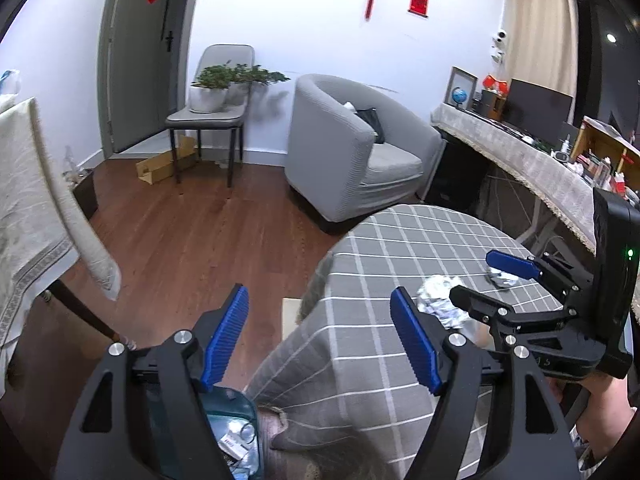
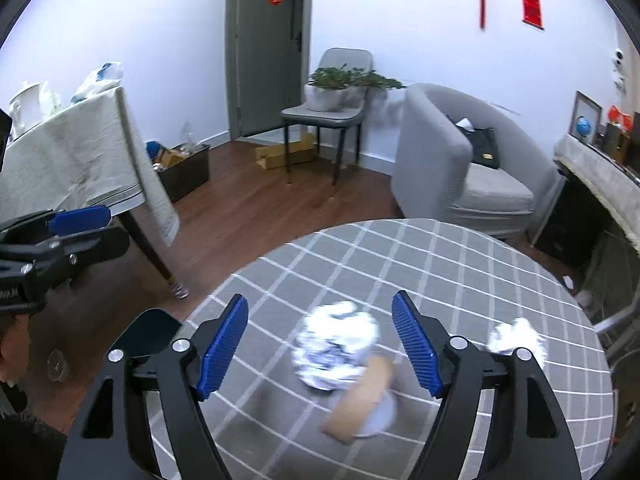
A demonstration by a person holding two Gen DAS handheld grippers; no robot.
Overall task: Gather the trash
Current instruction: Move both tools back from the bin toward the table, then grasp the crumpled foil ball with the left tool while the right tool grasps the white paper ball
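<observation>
A crumpled white and blue paper ball (image 2: 335,342) lies on the round table with the grey checked cloth (image 2: 440,264), with a brown cardboard piece (image 2: 362,398) just in front of it. A second crumpled ball (image 2: 518,338) lies to the right. My right gripper (image 2: 320,344) is open and empty, its jaws standing either side of the first ball, above it. My left gripper (image 1: 320,336) is open and empty over the table's left edge. A teal trash bin (image 1: 236,436) with rubbish inside sits below it. The right gripper (image 1: 472,280) also shows in the left wrist view, over the balls (image 1: 436,300).
A grey armchair (image 2: 460,160) stands beyond the table. A chair with a potted plant (image 2: 332,92) is by the door. A cloth-covered table (image 2: 72,152) is at the left, with a box of clutter (image 2: 184,168) beside it. A long sideboard (image 1: 520,152) runs along the right.
</observation>
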